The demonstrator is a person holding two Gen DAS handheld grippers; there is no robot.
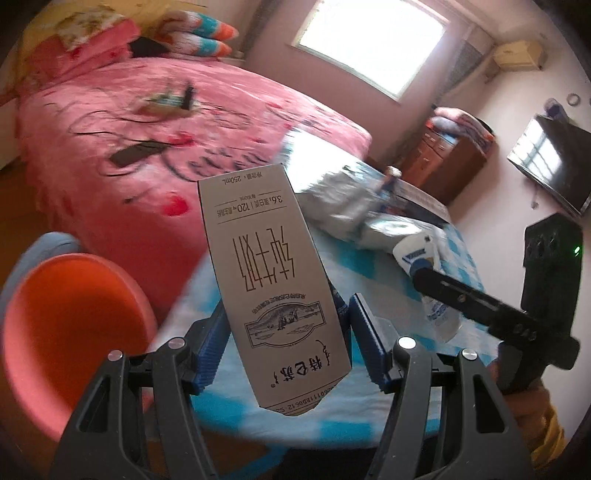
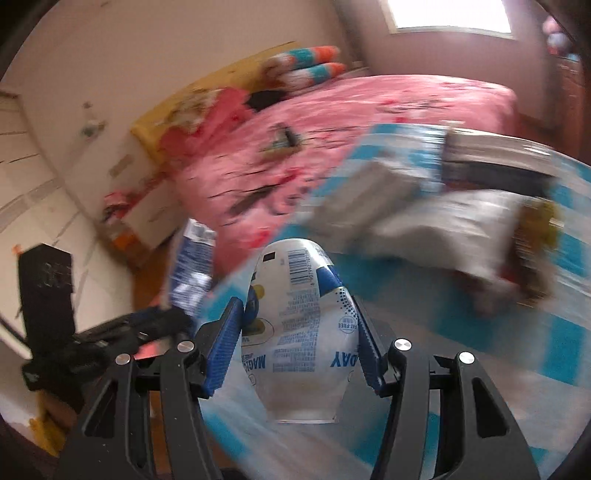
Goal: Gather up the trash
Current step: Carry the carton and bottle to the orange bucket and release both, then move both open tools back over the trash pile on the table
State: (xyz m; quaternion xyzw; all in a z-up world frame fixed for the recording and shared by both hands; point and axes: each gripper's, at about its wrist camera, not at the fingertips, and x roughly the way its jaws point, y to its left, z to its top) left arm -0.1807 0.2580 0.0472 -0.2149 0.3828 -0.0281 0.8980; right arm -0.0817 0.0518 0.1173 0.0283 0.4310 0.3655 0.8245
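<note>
Below, in the left wrist view, the left hand-held gripper [image 1: 284, 339] is gripping a tall milk carton [image 1: 266, 280] between its blue ribbed pads, jaws standing about half open on the carton's sides. The carton is sitting at frame centre, its print reading upside down, above a counter [image 1: 369, 406] covered in a blue-and-white checked cloth. This view alone is showing an orange stool [image 1: 70, 332] at lower left, a wall-mounted television [image 1: 550, 162] at right, a wooden cabinet [image 1: 443, 162] beside it and a window [image 1: 376, 40] at upper centre. At right, the right hand-held gripper [image 1: 417, 273] is entering as a dark bar, its tip closed on a white bottle [image 1: 421, 251].

In the right wrist view, the right hand-held gripper [image 2: 299, 339] is clamping that plastic bottle [image 2: 299, 325] at frame centre; here the barcode and blue label lettering are legible, which the left view is not resolving. Its jaws are likewise standing about half open on the bottle's body. The left hand-held gripper [image 2: 155, 321] is appearing blurred at lower left, with the carton [image 2: 192, 262] showing its blue printed side.

Both views are showing a pink bed [image 1: 129, 155] with striped pillows [image 1: 207, 33], and crumpled silvery wrappers [image 2: 424, 218] lying on the counter at mid right; their details are too blurred to read.
</note>
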